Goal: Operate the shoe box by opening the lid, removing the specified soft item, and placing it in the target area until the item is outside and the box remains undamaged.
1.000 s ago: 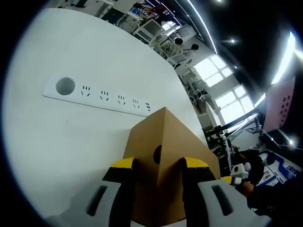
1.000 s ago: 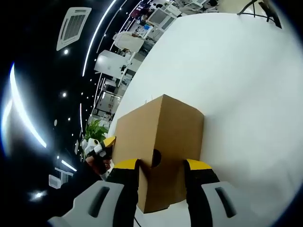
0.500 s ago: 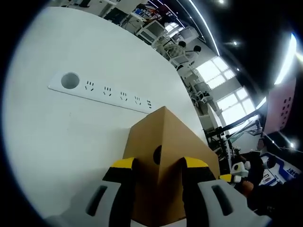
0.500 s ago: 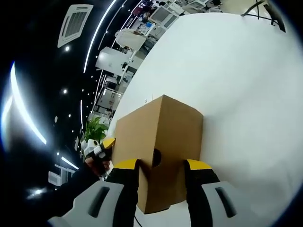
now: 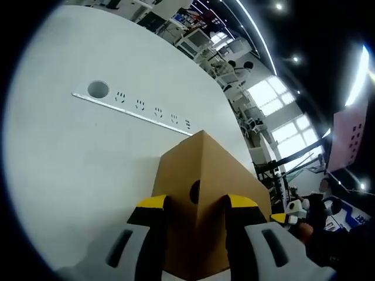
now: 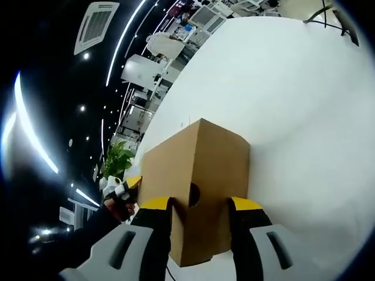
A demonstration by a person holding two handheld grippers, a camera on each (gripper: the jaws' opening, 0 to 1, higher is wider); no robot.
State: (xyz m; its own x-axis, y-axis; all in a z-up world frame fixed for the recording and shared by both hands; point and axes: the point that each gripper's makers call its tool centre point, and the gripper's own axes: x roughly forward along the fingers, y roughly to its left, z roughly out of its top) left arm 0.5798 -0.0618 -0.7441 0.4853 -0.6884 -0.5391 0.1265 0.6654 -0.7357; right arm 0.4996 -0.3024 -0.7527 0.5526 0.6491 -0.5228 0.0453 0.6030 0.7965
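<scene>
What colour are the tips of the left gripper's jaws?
Yellow, on black jaws, clearest in the left gripper view, where the left gripper clamps the brown shoe box.

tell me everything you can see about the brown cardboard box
The plain brown cardboard shoe box looks closed and undented, over a white table. Each end has a round finger hole. The left tongs clamp one corner edge, and the right tongs clamp the opposite end. Whether it rests on the table is unclear.

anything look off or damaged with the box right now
Nothing stands out. The cardboard box looks intact and closed, clamped at opposite ends by the left gripper and right gripper, above the white table.
</scene>
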